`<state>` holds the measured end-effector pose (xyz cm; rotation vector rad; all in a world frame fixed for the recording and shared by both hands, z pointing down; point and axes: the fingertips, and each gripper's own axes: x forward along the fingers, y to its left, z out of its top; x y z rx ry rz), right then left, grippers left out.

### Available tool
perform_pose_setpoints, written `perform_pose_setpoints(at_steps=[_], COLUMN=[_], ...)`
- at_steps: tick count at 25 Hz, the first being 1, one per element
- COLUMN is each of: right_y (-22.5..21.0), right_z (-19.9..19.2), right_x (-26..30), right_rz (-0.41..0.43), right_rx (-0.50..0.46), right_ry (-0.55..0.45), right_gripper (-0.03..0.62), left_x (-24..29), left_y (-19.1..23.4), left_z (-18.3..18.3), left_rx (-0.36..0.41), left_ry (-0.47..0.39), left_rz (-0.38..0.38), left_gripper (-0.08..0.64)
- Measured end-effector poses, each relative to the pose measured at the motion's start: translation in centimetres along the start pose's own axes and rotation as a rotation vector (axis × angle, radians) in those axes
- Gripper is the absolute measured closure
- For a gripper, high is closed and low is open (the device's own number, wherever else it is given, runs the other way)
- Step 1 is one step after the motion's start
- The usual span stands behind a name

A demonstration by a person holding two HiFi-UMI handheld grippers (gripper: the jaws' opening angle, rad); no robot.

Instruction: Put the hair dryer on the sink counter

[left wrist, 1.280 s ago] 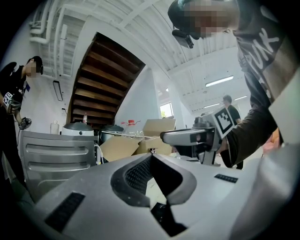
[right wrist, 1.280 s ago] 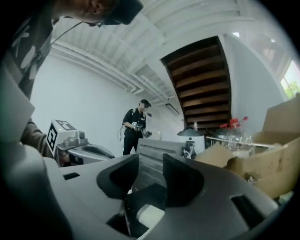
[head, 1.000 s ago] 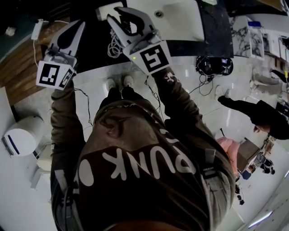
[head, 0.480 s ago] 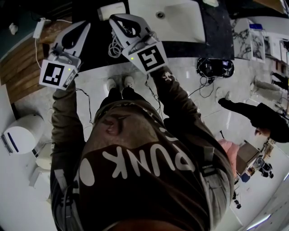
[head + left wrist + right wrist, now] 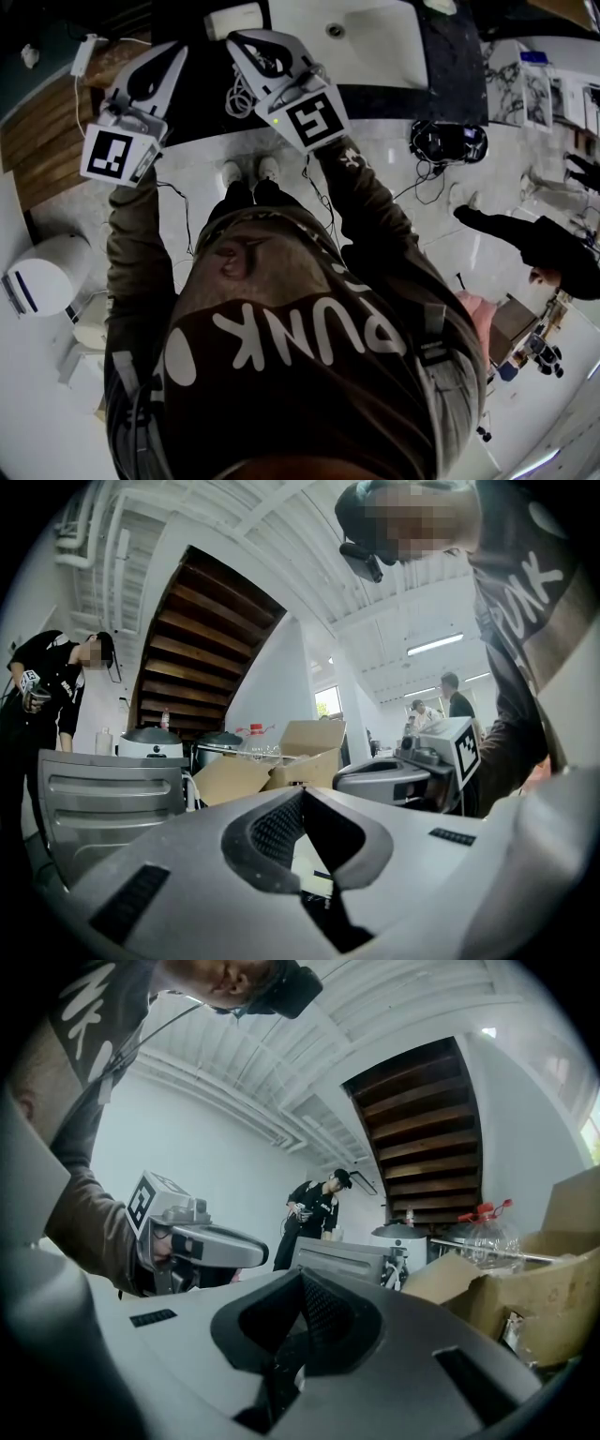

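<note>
In the head view a white, boxy object that looks like the hair dryer lies on the black sink counter, left of the white basin. Its coiled white cord hangs over the counter's front edge. My right gripper is shut, its tip just below the dryer; I cannot tell whether it touches it. My left gripper is shut to the left, over the counter's edge. In their own views the left gripper and the right gripper point out into the room with nothing between their jaws.
A white round bin stands on the floor at the left, beside wooden boards. A black device with cables lies on the floor at the right, near another person's arm. Cardboard boxes and a metal chair stand across the room.
The right gripper's jaws have closed since a second ago. Both grippers have shifted a little toward the counter, the left one up and to the right.
</note>
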<state>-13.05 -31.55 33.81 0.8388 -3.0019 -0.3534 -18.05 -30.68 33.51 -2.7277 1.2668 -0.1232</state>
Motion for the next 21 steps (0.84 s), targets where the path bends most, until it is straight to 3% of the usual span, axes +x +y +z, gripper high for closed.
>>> perform_pose_setpoints(at_steps=[21], right_y=[-0.1], right_z=[0.17], right_x=[-0.05], right_rz=[0.002], right_rx=[-0.02], right_ry=[0.009], right_gripper=[0.584], left_x=[0.15], left_y=[-0.29], left_z=[-0.16], left_rx=[-0.006], left_ry=[0.0], left_rz=[0.005], left_gripper=[0.566])
